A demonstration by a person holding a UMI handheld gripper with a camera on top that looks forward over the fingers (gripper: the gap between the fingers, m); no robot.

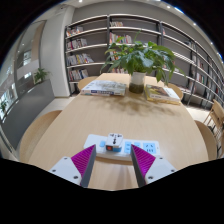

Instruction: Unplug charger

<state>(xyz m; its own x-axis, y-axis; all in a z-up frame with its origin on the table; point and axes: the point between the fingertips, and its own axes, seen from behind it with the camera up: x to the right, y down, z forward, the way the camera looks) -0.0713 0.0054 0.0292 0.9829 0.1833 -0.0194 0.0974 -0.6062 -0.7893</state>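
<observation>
A white power strip (pixel 108 146) lies on the round wooden table (pixel 80 115), just ahead of my fingers. A small white charger (pixel 114 141) with a dark mark on its front is plugged into the strip's top, upright. My gripper (pixel 113 163) is open, its magenta pads (pixel 84 160) standing wide apart on either side, a short way short of the strip. Nothing is between the fingers. The charger sits ahead of the gap, about centred.
A potted green plant (pixel 139 60) stands at the table's far side. A stack of books (pixel 104 87) lies far left of it, another book (pixel 165 93) to its right. Bookshelves (pixel 100 40) line the back wall. Chairs (pixel 213 115) stand around the table.
</observation>
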